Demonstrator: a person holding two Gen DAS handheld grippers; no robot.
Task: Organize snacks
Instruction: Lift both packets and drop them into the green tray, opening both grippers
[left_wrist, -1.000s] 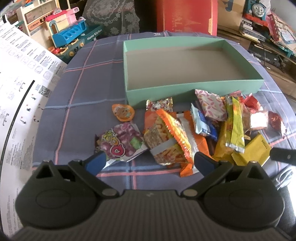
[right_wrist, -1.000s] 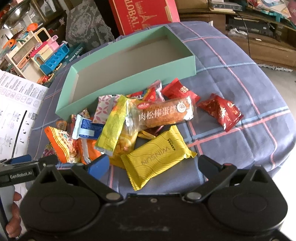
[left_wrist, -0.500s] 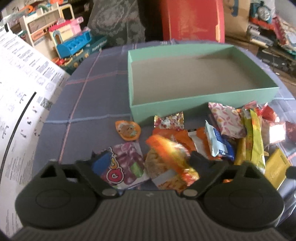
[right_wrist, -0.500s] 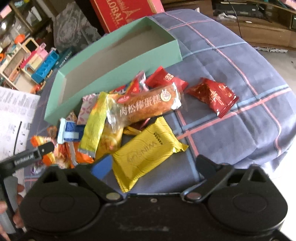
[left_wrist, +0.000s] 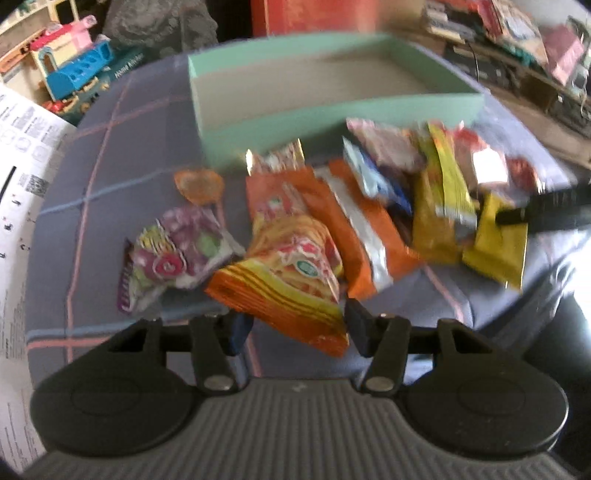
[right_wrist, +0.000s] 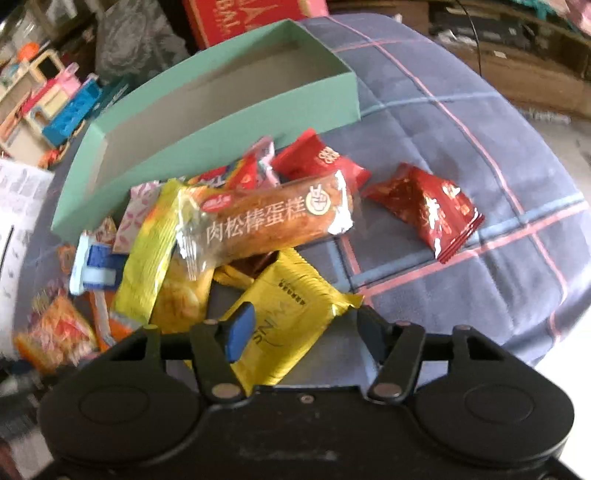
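Left gripper (left_wrist: 291, 326) jaws closing around orange packet (left_wrist: 284, 273), right gripper (right_wrist: 301, 332) around yellow packet (right_wrist: 284, 314); contact unclear; green box (right_wrist: 184, 147) at 12 o'clock awaits both.

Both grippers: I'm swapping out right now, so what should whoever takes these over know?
Left gripper: jaws have just been closing around the orange snack packet; grip not confirmed.
Right gripper: jaws have just been closing around the yellow packet; grip not confirmed.
Green box: empty, behind the pile.
Done: nothing boxed.
Left: all snacks, including the lone red packet to the right.
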